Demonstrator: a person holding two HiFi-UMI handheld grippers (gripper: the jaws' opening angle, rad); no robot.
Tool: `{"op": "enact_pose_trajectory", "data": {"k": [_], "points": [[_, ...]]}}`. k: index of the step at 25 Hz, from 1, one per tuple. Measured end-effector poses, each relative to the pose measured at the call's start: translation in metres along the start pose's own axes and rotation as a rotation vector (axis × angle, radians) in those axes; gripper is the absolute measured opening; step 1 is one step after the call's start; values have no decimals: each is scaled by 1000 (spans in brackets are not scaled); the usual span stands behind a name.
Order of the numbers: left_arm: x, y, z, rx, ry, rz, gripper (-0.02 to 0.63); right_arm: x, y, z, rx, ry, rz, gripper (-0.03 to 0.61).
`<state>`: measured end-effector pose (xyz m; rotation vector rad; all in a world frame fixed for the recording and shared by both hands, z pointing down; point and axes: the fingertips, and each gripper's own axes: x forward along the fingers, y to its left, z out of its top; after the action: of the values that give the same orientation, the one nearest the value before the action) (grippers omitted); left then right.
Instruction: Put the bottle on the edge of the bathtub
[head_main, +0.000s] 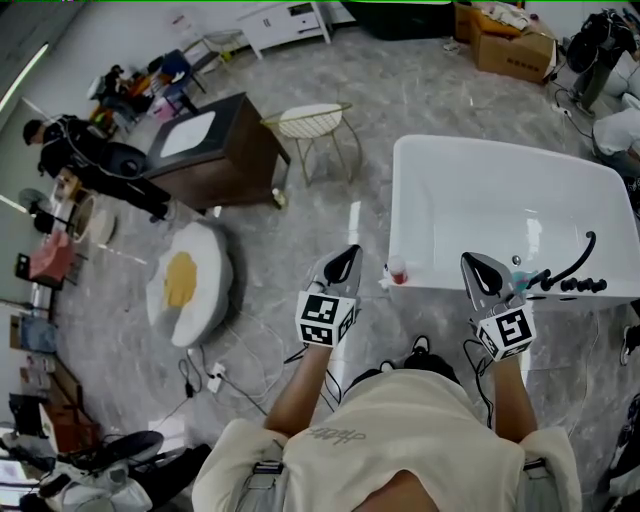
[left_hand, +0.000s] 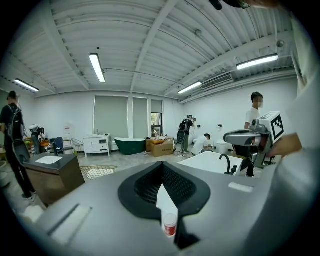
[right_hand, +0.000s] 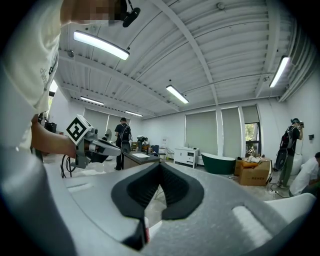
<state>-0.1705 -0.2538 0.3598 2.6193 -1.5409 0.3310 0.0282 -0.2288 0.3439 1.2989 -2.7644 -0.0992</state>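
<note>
A small bottle (head_main: 397, 270) with a red band stands upright on the front left corner of the white bathtub (head_main: 447, 152). My left gripper (head_main: 350, 252) hovers just left of the bottle, jaws shut and empty. In the left gripper view the bottle (left_hand: 170, 225) shows low through the gap under the closed fingertips (left_hand: 150, 176). My right gripper (head_main: 472, 262) is held over the tub's front rim, right of the bottle, also shut with nothing in it. The right gripper view catches only a sliver of the bottle (right_hand: 146, 233) at the bottom.
A black faucet (head_main: 572, 262) rises from the tub's front right rim. On the floor to the left lie an egg-shaped cushion (head_main: 190, 282) and cables (head_main: 215, 375). A dark vanity cabinet (head_main: 215, 150) and a wire chair (head_main: 315, 125) stand further back. People stand around the room.
</note>
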Motion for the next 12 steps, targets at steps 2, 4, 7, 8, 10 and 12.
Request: {"op": "enact_pose_trajectory", "data": {"k": [2, 4, 7, 8, 10, 12], "points": [[2, -1, -2, 4, 10, 5, 15, 0, -3, -2, 3, 2, 6, 0], [3, -1, -7, 6, 26, 10, 15, 1, -6, -4, 6, 3, 10, 0], [5, 1, -15, 0, 47, 15, 15, 3, -7, -6, 7, 1, 17, 0], [6, 2, -17, -5, 49, 17, 17, 4, -7, -7, 8, 1, 20, 0], [7, 1, -20, -13, 51, 18, 16, 3, -9, -9, 11, 5, 23, 0], [11, -2, -22, -15, 50, 16, 17, 2, -12, -13, 16, 9, 24, 0]]}}
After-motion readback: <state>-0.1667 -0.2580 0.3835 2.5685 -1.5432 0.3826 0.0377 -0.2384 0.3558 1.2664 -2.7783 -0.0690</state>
